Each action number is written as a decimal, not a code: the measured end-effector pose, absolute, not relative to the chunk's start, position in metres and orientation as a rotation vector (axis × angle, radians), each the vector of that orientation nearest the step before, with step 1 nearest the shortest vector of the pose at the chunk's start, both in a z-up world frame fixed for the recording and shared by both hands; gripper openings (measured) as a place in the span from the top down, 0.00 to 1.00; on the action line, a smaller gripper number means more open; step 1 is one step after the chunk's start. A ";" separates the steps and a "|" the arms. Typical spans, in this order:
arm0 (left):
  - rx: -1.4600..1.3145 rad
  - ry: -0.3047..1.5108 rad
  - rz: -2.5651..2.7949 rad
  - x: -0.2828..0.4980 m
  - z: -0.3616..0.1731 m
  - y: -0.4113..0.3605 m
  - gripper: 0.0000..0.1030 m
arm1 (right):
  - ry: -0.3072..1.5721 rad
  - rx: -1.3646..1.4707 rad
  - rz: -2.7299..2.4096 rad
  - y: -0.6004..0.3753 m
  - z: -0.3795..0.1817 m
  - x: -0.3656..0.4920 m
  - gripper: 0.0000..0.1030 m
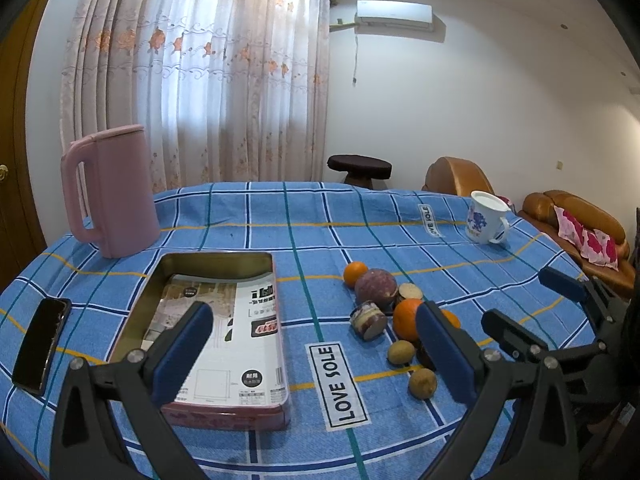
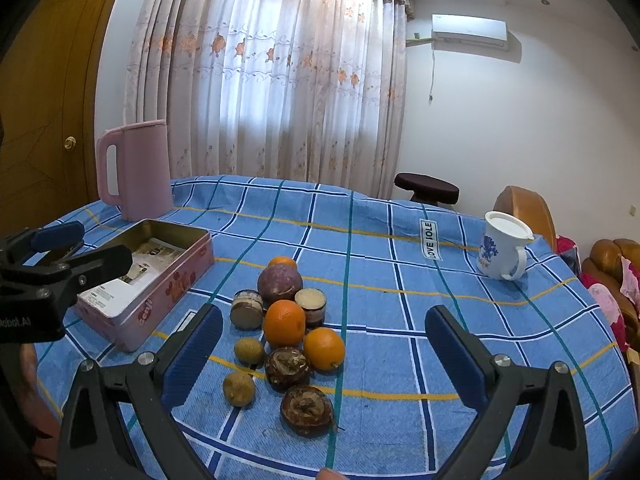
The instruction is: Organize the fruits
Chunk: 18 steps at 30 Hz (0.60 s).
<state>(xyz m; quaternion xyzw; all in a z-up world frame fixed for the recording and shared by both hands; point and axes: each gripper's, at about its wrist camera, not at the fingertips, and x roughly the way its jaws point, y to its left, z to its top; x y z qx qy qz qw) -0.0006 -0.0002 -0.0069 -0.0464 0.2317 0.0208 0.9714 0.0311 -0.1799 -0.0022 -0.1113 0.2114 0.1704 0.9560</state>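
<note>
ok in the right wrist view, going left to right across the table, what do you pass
pink kettle → pink tin box → cluster of fruits → white mug with blue flowers

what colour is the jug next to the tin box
Pale pink jug, clearest in the left wrist view.

- The left wrist view looks forward along the left gripper [image 1: 314, 350] from low above the tabletop [image 1: 280, 208], toward the curtain [image 1: 200, 80]; the tin box [image 1: 208, 320] lies close at 11 o'clock.
- The right wrist view looks the same way along the right gripper [image 2: 324, 350], near the fruit pile [image 2: 286, 328] at 12 o'clock.
- Both views share the tin box, fruit pile, pink kettle [image 1: 112, 192], and white mug [image 2: 502, 246].
</note>
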 end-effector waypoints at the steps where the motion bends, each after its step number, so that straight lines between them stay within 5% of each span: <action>1: -0.094 0.469 0.042 -0.001 -0.007 0.000 0.00 | 0.431 -0.226 0.346 -0.180 -0.003 0.031 0.01; 18: -0.091 0.474 0.037 -0.003 -0.009 -0.003 0.00 | 0.438 -0.225 0.349 -0.181 -0.005 0.031 0.01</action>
